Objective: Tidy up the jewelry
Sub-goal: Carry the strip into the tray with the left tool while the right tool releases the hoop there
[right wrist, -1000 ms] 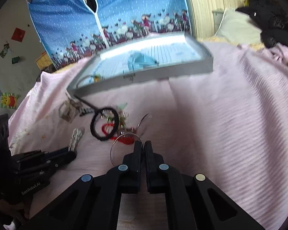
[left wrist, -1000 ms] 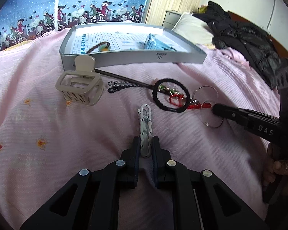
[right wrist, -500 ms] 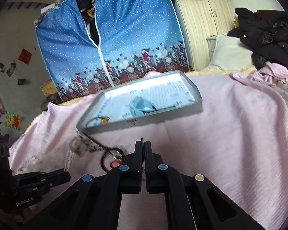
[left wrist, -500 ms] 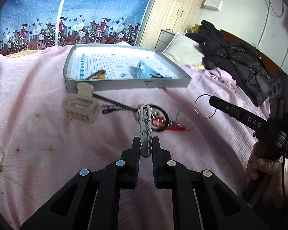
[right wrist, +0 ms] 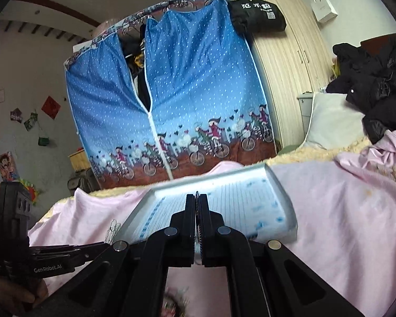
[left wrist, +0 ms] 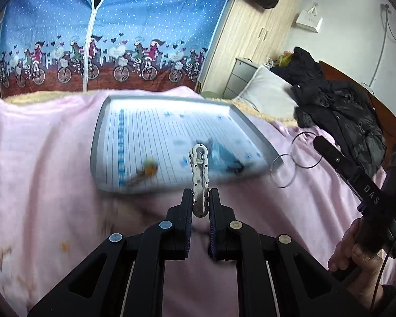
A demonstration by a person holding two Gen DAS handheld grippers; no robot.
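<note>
Left wrist view:
Clip: silver wavy hair clip (left wrist: 199, 179) sitting upright, pinched at its lower end by the left gripper (left wrist: 200, 203), poking up in front of the tray.
Tray: grey tray (left wrist: 100, 137) with lined paper lying on the pink blanket (left wrist: 39, 158), blurry, holding something blue (left wrist: 224, 158) and a small yellowish bit (left wrist: 150, 166).
Rings: thin wire hoops (left wrist: 298, 155) hanging off the tip of the right gripper (left wrist: 319, 141), just off the tray's right corner, above the blanket.
Hand: gripping the right gripper's handle (left wrist: 356, 259) at the lower right.

Right wrist view:
Claw: right gripper (right wrist: 197, 200) pressed together, only a sliver of wire (right wrist: 197, 193) peeking out at the tips, so hoops mostly hidden here.
Tray: same tray (right wrist: 282, 198) sitting straight ahead below the fingers.
Left gripper: body (right wrist: 52, 256) showing at lower left, tips hidden.
Backdrop: blue fabric wardrobe (right wrist: 184, 92) standing behind the bed.
</note>
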